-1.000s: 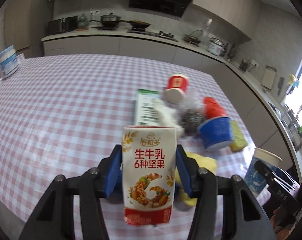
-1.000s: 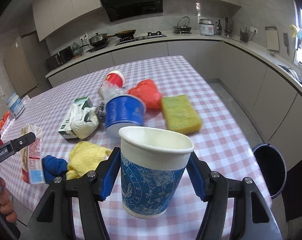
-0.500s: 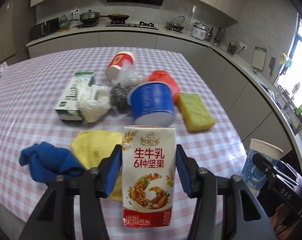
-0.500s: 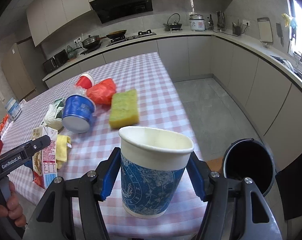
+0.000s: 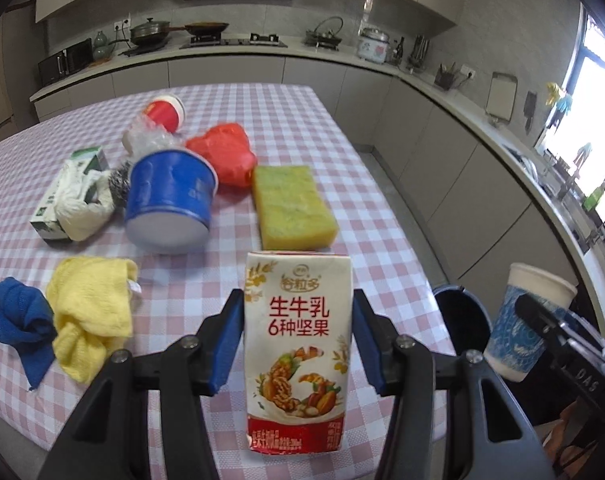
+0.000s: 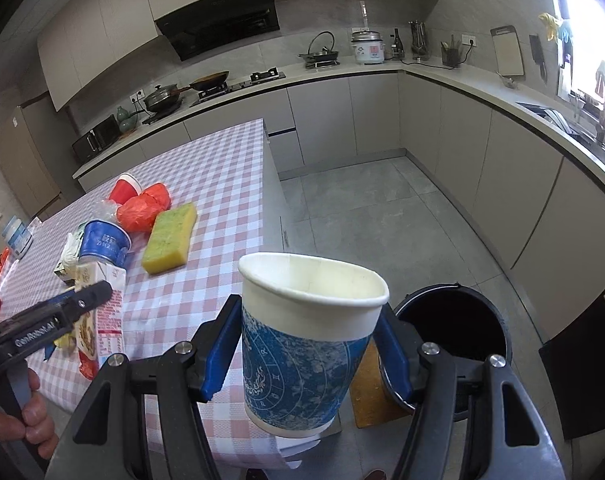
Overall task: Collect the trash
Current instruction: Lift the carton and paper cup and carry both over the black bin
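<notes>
Grey kitchen, checked table (image 5: 342,128) ending at an open tiled floor (image 6: 382,208); black bin (image 6: 454,320) standing on the floor just off the table's corner. Left gripper (image 5: 298,344) clamped on an upright milk carton (image 5: 298,344), above the table's near edge; right gripper (image 6: 308,348) clamped on a blue-patterned paper cup (image 6: 308,344), off the table and beside the bin's mouth. Carrying step, by the look of it; next: cup over the opening, then release, carton to follow. Sponge (image 5: 292,206), blue tub (image 5: 170,200), red bag (image 5: 222,152), cloths (image 5: 90,308) left lying on the table. Wide floor beyond the bin; cabinets well apart.
</notes>
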Demonstrator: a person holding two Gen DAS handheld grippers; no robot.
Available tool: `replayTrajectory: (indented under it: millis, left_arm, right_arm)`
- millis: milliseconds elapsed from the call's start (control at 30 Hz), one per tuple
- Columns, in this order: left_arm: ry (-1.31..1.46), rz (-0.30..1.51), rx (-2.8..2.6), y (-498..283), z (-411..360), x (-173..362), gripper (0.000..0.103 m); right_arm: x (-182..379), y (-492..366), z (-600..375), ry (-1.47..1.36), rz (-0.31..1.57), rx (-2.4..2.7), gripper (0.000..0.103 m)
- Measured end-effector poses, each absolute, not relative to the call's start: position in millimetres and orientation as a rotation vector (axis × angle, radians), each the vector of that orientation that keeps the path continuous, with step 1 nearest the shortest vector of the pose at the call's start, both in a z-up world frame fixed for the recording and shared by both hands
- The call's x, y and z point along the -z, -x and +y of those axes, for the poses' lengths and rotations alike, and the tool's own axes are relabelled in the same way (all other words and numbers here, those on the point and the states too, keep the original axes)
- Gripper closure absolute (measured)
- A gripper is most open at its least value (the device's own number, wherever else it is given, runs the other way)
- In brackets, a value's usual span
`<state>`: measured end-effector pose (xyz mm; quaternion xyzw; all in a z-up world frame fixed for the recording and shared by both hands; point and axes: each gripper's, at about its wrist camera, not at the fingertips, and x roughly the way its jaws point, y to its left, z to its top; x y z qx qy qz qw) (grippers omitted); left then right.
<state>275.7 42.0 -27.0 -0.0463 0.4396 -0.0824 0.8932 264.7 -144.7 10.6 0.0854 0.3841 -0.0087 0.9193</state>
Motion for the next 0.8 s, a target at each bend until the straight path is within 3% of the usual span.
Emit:
replayTrajectory:
  millis: [367,567,800]
  left_arm:
    - [0.041,0.997,0.135,-271.8,31.4,63.3,0.048]
    - [0.048,0.945,0.165,-263.9,24.1,49.2,0.050]
    - [0.053,0.935,0.322,-270.1,-46.7,26.8,0.050]
  right_arm:
    - [1.3,-272.9,-141.6,-0.173,0.811,-0.007,0.037]
    - [1.8,-271.9,-149.7,-0.178,0.808,0.007,0.037]
    - [4.2,-262.7,-199.6,-0.204,0.801,0.092,0.037]
